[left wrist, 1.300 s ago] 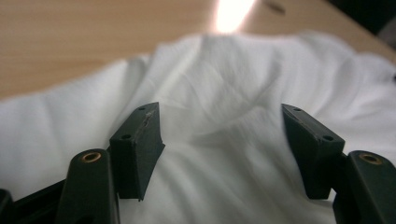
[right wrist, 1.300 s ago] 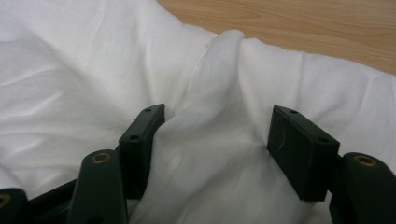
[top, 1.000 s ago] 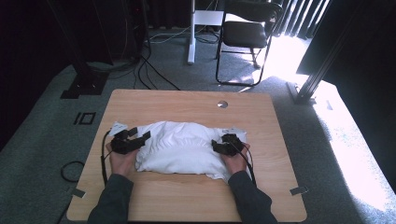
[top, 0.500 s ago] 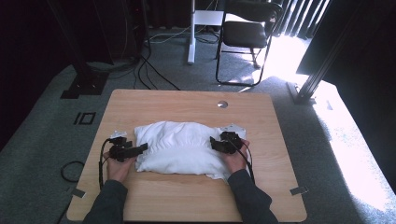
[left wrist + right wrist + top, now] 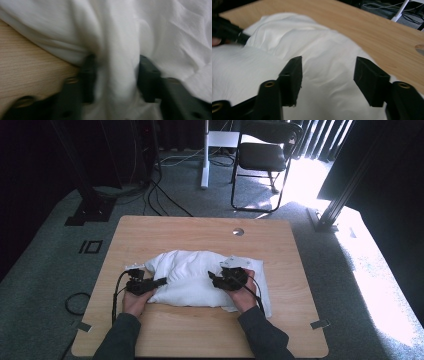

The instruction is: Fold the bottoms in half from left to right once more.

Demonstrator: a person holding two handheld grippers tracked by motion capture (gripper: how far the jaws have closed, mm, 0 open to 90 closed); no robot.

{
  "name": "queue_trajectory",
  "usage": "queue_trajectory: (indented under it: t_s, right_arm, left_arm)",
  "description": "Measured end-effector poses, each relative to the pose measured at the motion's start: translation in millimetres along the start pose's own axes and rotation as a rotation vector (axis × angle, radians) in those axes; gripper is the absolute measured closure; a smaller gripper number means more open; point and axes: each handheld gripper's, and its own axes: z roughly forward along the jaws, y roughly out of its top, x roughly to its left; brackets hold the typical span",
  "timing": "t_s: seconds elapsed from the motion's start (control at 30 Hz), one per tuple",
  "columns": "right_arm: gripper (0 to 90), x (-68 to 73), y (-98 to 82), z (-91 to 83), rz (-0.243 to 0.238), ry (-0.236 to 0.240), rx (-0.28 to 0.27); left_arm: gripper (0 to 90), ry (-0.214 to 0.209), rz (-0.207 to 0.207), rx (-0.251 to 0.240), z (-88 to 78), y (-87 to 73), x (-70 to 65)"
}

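Left gripper view: left claw (image 5: 116, 75) has just been closing, pinching a fold of the crumpled white cloth (image 5: 120, 37) to lift its edge off the pale wooden bench (image 5: 27, 65), while the right claw (image 5: 328, 80) has its jaws apart above it, closing but gripping nothing.

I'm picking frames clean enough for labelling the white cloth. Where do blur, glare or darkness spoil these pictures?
High view: sunlight burns out the floor at right, the left background is near black, and the white cloth is evenly lit. Left gripper view: soft and smeared, with cloth folds bunched between the left gripper jaws. Right gripper view: the right gripper is sharp, the far table softer.
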Motion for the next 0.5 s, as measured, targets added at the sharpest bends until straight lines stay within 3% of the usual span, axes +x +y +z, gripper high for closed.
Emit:
queue_trajectory:
  t_s: [0.03, 0.1, 0.17, 0.27, 0.37, 0.4, 0.5]
  right_arm:
    - [50.7, 7.6, -4.0, 4.7, -0.057, 0.013, 0.024]
    - [52.4, 9.8, -5.9, 7.3, -0.075, 0.023, 0.036]
    - [55.6, 13.3, -10.5, 15.4, -0.096, 0.02, 0.077]
    - [55.7, 11.8, -16.7, 29.1, -0.074, 0.048, 0.128]
    - [55.6, 12.2, -16.6, 33.4, -0.045, 0.05, 0.125]
    - [55.6, 12.2, -16.6, 33.4, -0.045, 0.05, 0.125]
    - [56.0, 14.7, -18.0, 41.2, -0.03, 0.064, 0.142]
  left_arm:
    - [75.3, 0.008, 0.01, 0.006, 0.1, 0.1, 0.7]
    - [77.1, 0.022, 0.028, 0.01, -0.5, 0.6, 1.2]
    - [79.6, 0.026, 0.011, -0.005, -4.5, 2.7, 3.7]
    - [80.8, 0.001, -0.025, -0.059, -17.9, 8.4, 9.6]
    - [81.5, -0.011, 0.005, -0.125, -44.0, 24.9, 4.9]
    - [81.6, -0.011, 0.005, -0.125, -44.0, 24.9, 4.9]
    - [82.0, -0.058, 0.018, -0.181, -61.5, 41.5, -5.3]
